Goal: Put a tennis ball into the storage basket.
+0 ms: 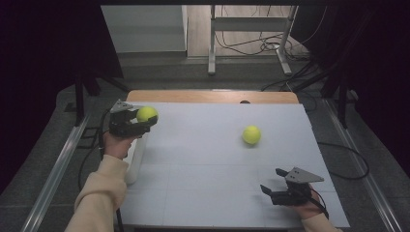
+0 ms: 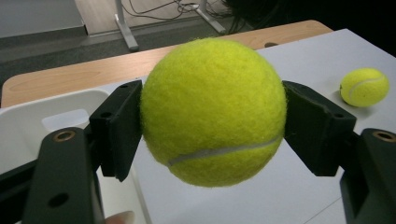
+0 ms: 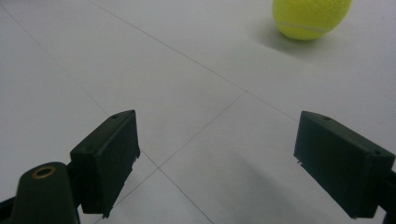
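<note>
The bench has a white bin at its left edge. The left gripper clamps one tennis ball above that edge; next it should probably release over the bin. The second ball lies mid-bench. The right gripper rests low, jaws wide and empty.

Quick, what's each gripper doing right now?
Left gripper: shut on a tennis ball.
Right gripper: open, holding nothing.
</note>
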Action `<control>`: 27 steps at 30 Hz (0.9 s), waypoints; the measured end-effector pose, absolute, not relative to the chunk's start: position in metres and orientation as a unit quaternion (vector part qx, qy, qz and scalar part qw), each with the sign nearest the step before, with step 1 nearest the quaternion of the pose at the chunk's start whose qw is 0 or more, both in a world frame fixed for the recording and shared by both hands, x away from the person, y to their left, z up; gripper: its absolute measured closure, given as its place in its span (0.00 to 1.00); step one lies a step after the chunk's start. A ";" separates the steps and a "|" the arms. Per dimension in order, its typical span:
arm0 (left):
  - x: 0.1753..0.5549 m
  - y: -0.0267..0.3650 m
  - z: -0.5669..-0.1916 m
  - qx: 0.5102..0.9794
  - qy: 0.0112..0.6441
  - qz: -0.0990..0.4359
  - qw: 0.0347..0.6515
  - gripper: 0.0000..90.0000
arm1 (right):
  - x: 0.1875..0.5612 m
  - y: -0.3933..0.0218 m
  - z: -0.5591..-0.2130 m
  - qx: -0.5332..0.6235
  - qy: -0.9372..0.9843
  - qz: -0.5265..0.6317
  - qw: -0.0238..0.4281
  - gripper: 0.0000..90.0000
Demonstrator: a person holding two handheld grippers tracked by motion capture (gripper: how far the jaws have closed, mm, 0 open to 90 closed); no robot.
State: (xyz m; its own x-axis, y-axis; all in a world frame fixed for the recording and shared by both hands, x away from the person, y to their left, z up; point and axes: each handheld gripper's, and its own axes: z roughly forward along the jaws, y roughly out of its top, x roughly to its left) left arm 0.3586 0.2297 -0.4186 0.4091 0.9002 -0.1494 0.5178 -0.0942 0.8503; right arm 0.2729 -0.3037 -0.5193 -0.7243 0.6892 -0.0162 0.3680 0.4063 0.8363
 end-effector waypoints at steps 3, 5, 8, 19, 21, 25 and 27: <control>0.360 0.233 -0.420 0.707 0.504 0.213 0.448 0.29 | 0.273 -0.304 -0.519 0.323 0.818 0.438 0.183 0.16; 0.360 0.235 -0.420 0.706 0.507 0.213 0.447 0.29 | 0.273 -0.303 -0.520 0.323 0.819 0.438 0.184 0.16; 0.361 0.238 -0.421 0.704 0.510 0.213 0.447 0.29 | 0.273 -0.303 -0.520 0.323 0.819 0.437 0.183 0.16; 0.362 0.247 -0.423 0.698 0.521 0.214 0.443 0.29 | 0.273 -0.304 -0.520 0.324 0.819 0.437 0.183 0.16; 0.361 0.249 -0.423 0.697 0.523 0.215 0.441 0.29 | 0.273 -0.304 -0.520 0.324 0.819 0.436 0.183 0.16; 0.361 0.251 -0.423 0.696 0.524 0.215 0.442 0.29 | 0.273 -0.303 -0.520 0.324 0.819 0.436 0.183 0.16; 0.361 0.251 -0.423 0.695 0.524 0.215 0.443 0.29 | 0.273 -0.304 -0.520 0.324 0.819 0.436 0.183 0.16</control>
State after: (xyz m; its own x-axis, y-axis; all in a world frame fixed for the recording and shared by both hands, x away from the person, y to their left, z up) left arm 0.3611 0.2511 -0.4227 0.3585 0.9188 -0.1653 0.5384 -0.0588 0.8406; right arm 0.2731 -0.3036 -0.5199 -0.7225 0.6911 -0.0175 0.3718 0.4098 0.8329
